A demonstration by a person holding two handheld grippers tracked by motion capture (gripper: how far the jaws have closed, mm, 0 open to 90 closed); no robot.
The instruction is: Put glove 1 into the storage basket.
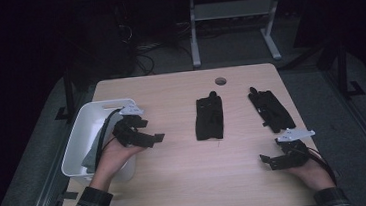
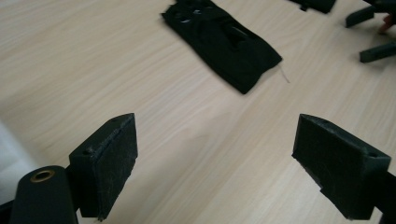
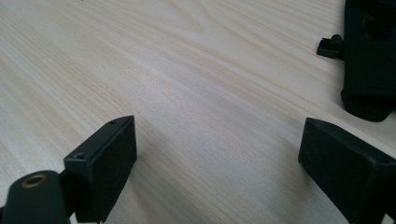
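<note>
Black folded cloths (image 1: 208, 119) lie flat on pale woodgrain; both grippers' blocky fingers (image 2: 109, 158) gape wide, empty.

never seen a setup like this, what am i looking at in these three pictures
A person sits at a wooden table with a hand-held two-jaw gripper in each hand. The high view looks down from above: the left gripper is beside a white bin with grey cloth in it, and the right gripper is near the table's right edge. The other two pictures come from cameras on the grippers, looking along their black jaws. Two black folded garments lie on the table, a middle one and a right one. Both grippers are open and hold nothing.
</note>
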